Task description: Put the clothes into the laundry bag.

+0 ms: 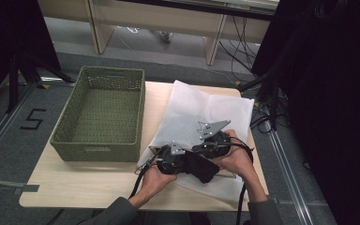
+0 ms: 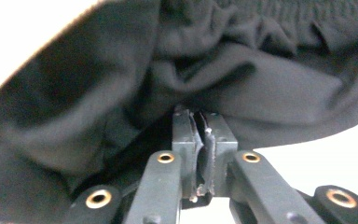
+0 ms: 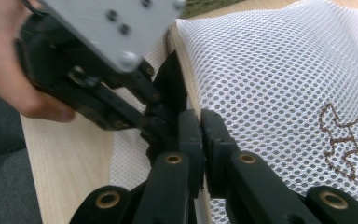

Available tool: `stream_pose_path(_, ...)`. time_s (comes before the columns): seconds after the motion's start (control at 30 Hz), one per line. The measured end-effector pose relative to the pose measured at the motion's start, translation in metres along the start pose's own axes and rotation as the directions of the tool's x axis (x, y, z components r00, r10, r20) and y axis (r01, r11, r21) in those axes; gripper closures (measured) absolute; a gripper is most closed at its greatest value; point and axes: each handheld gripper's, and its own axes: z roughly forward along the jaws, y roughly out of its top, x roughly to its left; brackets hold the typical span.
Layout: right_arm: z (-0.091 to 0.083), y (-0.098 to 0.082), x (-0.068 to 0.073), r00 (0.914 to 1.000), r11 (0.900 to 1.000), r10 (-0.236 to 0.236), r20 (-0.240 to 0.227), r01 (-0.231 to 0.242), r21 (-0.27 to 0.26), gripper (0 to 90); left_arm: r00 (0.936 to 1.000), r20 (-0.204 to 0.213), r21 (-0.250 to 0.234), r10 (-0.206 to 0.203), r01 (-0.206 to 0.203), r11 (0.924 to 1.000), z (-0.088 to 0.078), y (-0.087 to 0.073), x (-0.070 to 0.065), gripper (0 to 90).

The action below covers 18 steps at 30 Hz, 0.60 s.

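Observation:
A white mesh bag (image 1: 201, 108) lies on the right half of the table, its open end toward the person. A bunched black cloth (image 1: 205, 169) sits at that opening. My left gripper (image 1: 183, 161) comes in from the left, and in the left gripper view its jaws (image 2: 204, 119) are pressed together with the black cloth (image 2: 261, 84) gathered at their tips. My right gripper (image 1: 198, 151), with a grey plate on top, is shut on the bag's beige-edged rim (image 3: 200, 122). The mesh bag (image 3: 270, 84) stretches away to its right.
A green woven basket (image 1: 96, 149) stands on the left half of the light wooden table (image 1: 75, 185). The mesh carries a brown stitched mark (image 3: 349, 135). A hand (image 3: 4, 60) holds the left gripper close beside the right one. Cables and dark stands lie beyond the right table edge.

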Motion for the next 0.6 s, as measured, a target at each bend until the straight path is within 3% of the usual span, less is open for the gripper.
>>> stream_pose_path(0.1,0.002,-0.001,0.001,0.9999,1.000,0.003,-0.010,-0.003,0.007,88.7,0.9993,-0.038,-0.012,0.004,-0.004,0.9999,0.004,0.003,0.002,87.5)
stream_pose_path(0.17,0.006,-0.003,0.002,0.9997,1.000,-0.013,-0.023,0.013,0.026,88.8,0.9990,-0.043,-0.018,-0.015,0.014,0.9997,0.006,0.004,0.004,88.5)
stream_pose_path(0.3,0.020,-0.010,0.003,0.9987,0.998,0.011,-0.050,-0.008,0.067,88.8,0.9983,-0.057,-0.015,-0.007,0.006,0.9999,0.004,0.001,0.006,88.7)
stream_pose_path(0.4,0.028,-0.013,0.004,0.9980,0.995,0.023,-0.059,-0.018,0.093,88.9,0.9983,-0.059,-0.004,0.005,-0.005,1.0000,0.001,0.000,0.007,87.7)
stream_pose_path(0.47,0.032,-0.014,0.006,0.9974,0.994,0.028,-0.066,-0.021,0.108,88.9,0.9983,-0.056,-0.012,-0.012,0.012,0.9999,0.000,-0.002,0.007,86.3)
stream_pose_path(0.6,0.045,-0.019,0.006,0.9971,0.990,0.021,-0.074,-0.010,0.140,88.9,0.9999,-0.016,-0.002,0.007,-0.007,1.0000,-0.015,-0.007,0.004,80.4)
